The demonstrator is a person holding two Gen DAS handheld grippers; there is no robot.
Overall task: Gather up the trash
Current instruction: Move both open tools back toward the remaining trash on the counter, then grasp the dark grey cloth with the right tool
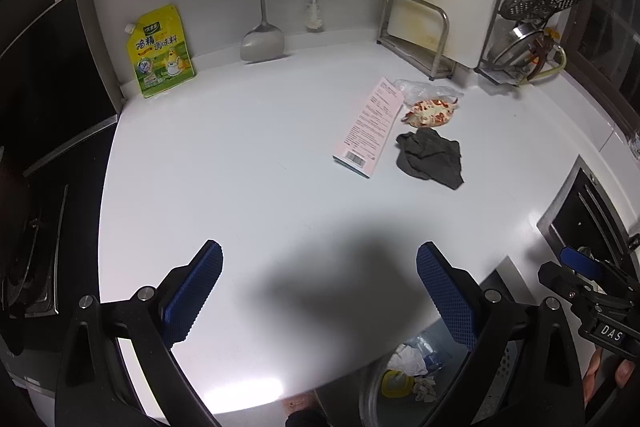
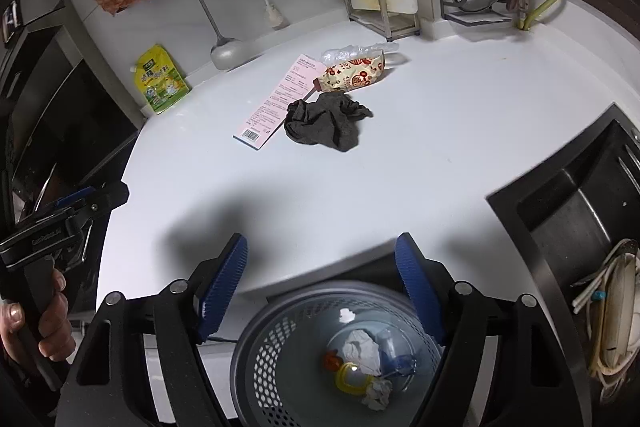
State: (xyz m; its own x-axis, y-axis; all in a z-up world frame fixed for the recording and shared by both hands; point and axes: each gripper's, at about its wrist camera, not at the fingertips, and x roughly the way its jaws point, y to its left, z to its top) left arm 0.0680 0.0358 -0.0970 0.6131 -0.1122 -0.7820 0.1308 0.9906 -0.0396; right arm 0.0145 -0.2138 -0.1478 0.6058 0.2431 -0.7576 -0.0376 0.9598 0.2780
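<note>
On the white counter (image 1: 248, 163) lie a pink printed box (image 1: 370, 127), a crumpled red-and-cream snack wrapper (image 1: 430, 111), a clear plastic bag (image 1: 428, 89) and a dark grey rag (image 1: 432, 157). They also show in the right wrist view: box (image 2: 276, 103), wrapper (image 2: 354, 73), rag (image 2: 326, 121). A grey mesh trash bin (image 2: 280, 343) below the counter edge holds crumpled paper and plastic. My left gripper (image 1: 320, 291) is open and empty over the near counter. My right gripper (image 2: 320, 279) is open and empty above the bin.
A yellow seasoning pouch (image 1: 162, 53) leans on the back wall. A spatula (image 1: 262, 43), spoon and brush hang there. A cutting board rack (image 1: 420, 39) and dish rack (image 1: 536, 27) stand at the back right. A sink (image 2: 580, 203) is right, a stove (image 1: 32, 227) left.
</note>
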